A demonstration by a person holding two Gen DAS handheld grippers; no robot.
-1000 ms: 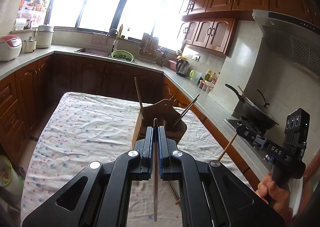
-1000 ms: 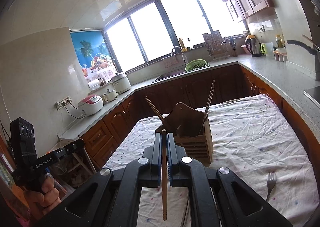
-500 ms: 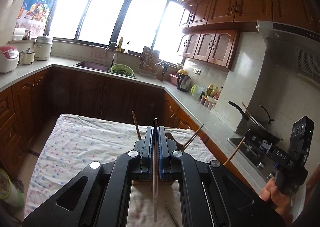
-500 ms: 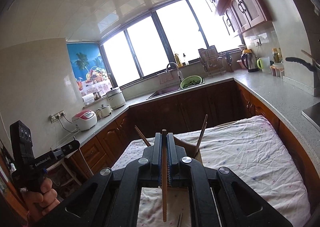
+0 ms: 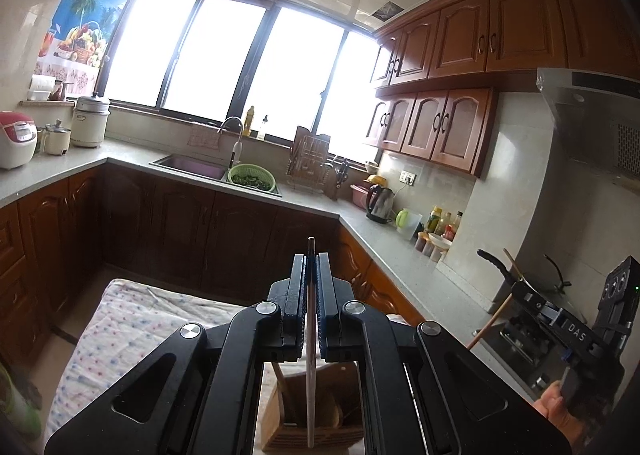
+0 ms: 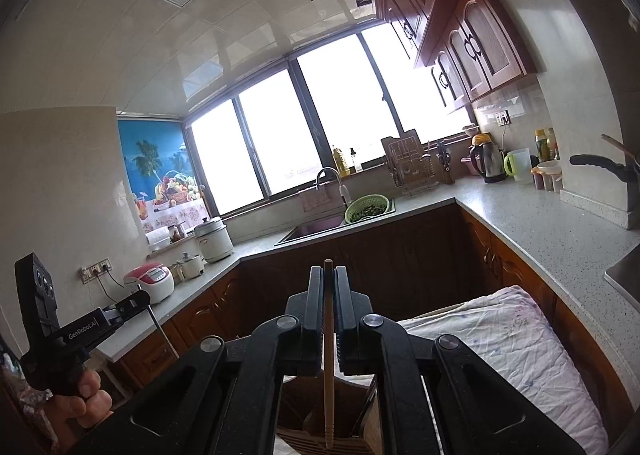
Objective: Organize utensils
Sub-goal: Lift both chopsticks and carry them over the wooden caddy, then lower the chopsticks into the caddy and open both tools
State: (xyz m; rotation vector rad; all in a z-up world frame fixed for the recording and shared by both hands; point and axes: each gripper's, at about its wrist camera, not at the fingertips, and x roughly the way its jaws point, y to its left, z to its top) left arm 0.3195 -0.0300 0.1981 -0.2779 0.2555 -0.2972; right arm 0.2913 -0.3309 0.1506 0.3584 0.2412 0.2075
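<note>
Both grippers have risen over the last second, and the wooden slatted utensil holder (image 5: 316,427), which stood well ahead of them on the table a second ago, now sits low in both wrist views, almost under the fingers.

The left gripper (image 5: 311,267) has its jaws pressed together on a thin pale chopstick (image 5: 310,375) held upright, its lower end hanging over the near part of the holder. The right gripper (image 6: 328,283) is likewise pinching a light wooden chopstick (image 6: 329,383), upright, with its ridged tip dangling just above the holder's open top. Whether either tip is already inside a compartment cannot be told, as the gripper bodies hide most of the holder.

The holder stands on the white floral tablecloth (image 5: 132,331) covering the table, with the dark wooden cabinets (image 5: 192,231) and the grey countertop (image 6: 532,215) beyond it.

This change probably means that the carry is nearly over: both chopsticks look lined up above the holder, so lowering and releasing them seems to be what remains. A stick tilted off upright could catch the holder's rim.
</note>
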